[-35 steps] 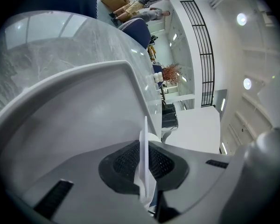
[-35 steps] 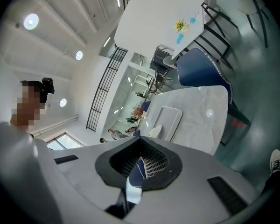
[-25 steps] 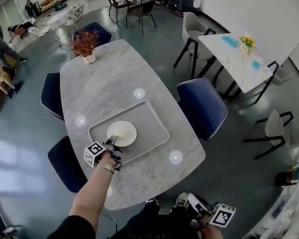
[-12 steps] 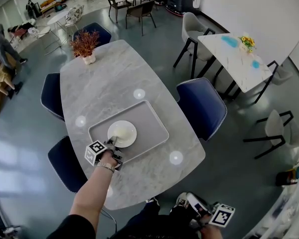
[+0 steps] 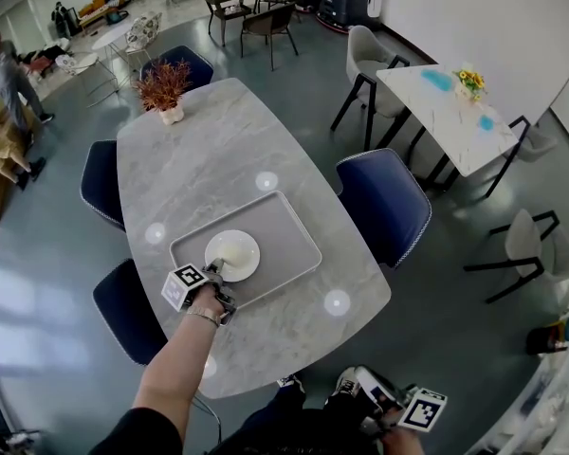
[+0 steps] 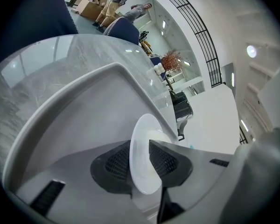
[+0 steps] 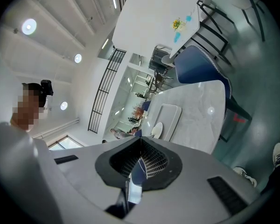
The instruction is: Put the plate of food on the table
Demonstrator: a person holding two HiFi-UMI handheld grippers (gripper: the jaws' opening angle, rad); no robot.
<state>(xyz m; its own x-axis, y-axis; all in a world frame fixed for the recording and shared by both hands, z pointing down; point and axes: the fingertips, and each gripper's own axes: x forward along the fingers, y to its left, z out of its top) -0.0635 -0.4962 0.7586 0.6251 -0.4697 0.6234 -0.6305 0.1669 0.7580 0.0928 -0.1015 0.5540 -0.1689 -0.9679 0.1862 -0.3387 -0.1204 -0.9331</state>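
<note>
A grey marble tabletop ran through an open room, with blue chairs around it. The white plate lay flat in the 8 o'clock half of a grey tray at the tabletop's near end. The left claw reached in from 7 o'clock, tilted downward on an outstretched forearm. Its jaws had just eased apart, and the plate's rim was loose between them. The right claw hung off the tabletop at 5 o'clock, jaws together. The plate sat where it had a second before.
</note>
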